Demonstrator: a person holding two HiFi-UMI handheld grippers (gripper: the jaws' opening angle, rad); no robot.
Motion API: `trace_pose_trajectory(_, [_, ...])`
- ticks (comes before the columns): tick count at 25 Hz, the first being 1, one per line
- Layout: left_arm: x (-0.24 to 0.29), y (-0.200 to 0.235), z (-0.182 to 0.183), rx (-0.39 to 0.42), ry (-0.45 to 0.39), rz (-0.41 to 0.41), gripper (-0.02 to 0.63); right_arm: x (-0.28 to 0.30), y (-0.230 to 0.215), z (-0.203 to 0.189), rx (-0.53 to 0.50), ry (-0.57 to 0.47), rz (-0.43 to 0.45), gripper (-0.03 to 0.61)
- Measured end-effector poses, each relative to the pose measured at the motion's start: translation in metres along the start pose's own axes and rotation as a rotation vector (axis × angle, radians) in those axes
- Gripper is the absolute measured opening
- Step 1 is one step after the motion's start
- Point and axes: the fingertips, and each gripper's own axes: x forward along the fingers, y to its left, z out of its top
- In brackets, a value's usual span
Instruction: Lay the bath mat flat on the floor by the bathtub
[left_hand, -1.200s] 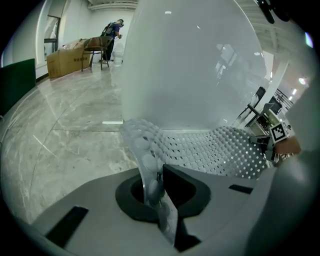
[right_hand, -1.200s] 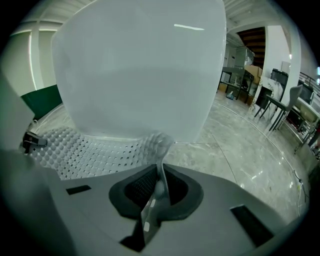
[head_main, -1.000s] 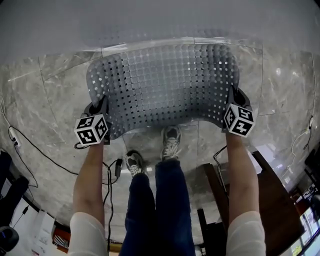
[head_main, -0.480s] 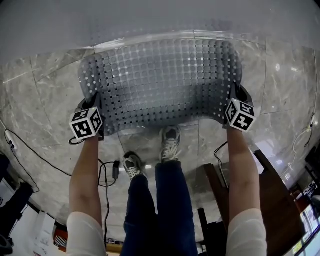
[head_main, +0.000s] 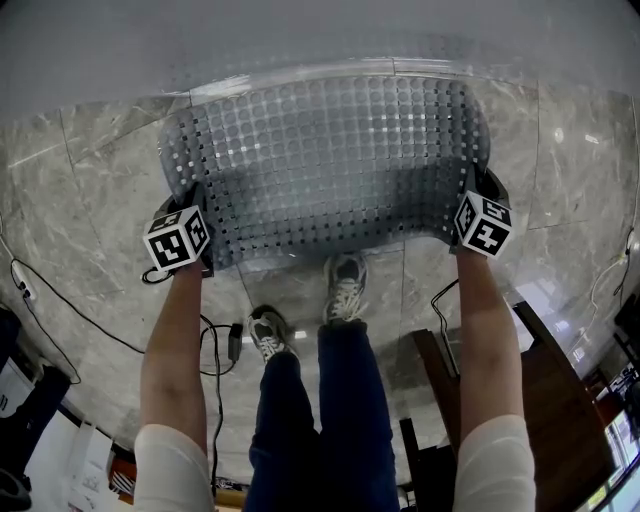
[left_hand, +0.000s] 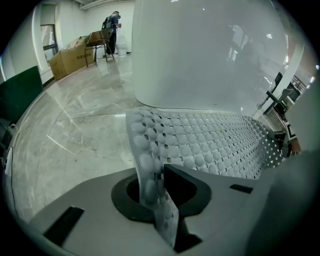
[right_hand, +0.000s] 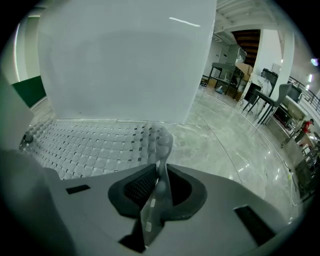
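Grey bath mat (head_main: 320, 160) held beside bathtub (head_main: 320, 35)

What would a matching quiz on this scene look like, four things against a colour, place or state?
Things:
1 bath mat
2 bathtub
3 left tongs
4 sneakers

Descriptions:
A white, beyond the mat
B grey, full of holes
C shut on the mat's left end
D standing on the floor

Pairs: 1-B, 2-A, 3-C, 4-D

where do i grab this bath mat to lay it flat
Grip the bath mat by its two near corners, from the person's side, as the left gripper and right gripper do: it's thin and limp, so this keeps it spread.
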Motion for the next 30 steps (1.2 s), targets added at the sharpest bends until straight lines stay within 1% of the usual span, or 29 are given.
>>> trace_pose_trajectory(4, [0.003,0.003,-0.001,-0.006,0.01,0.014,0.068,0.004,-0.003,-0.004,0.026,0.005,-0.007,0.04])
trace_pose_trajectory(9, [0.008,0.012,-0.005,-0.061,0.031,0.04,0.104,0.011,-0.006,-0.008,0.029,0.028,-0.012,0.041])
trace_pose_trajectory(14, [0.012,0.018,-0.006,-0.068,0.032,0.063,0.124,0.02,-0.01,-0.015,0.025,0.067,-0.022,0.049])
trace_pose_trajectory(16, [0.012,0.024,-0.007,-0.093,0.039,0.086,0.153,0.023,-0.01,-0.016,0.026,0.087,-0.026,0.052])
trace_pose_trajectory(18, [0.011,0.032,-0.009,-0.127,0.048,0.109,0.208,0.025,-0.011,-0.017,0.025,0.106,-0.029,0.058])
trace_pose_trajectory(19, [0.011,0.034,-0.011,-0.139,0.053,0.113,0.234,0.025,-0.013,-0.018,0.033,0.111,-0.034,0.065])
trace_pose_trajectory(21, [0.012,0.037,-0.015,-0.151,0.066,0.109,0.27,0.025,-0.02,-0.019,0.071,0.111,-0.061,0.106])
trace_pose_trajectory(24, [0.013,0.038,-0.017,-0.153,0.076,0.103,0.279,0.024,-0.028,-0.025,0.109,0.123,-0.09,0.192])
trace_pose_trajectory(25, [0.012,0.038,-0.017,-0.152,0.077,0.104,0.279,0.023,-0.027,-0.027,0.106,0.133,-0.088,0.206])
trace_pose_trajectory(30, [0.009,0.036,-0.017,-0.137,0.089,0.101,0.279,0.014,-0.018,-0.029,0.089,0.14,-0.088,0.209])
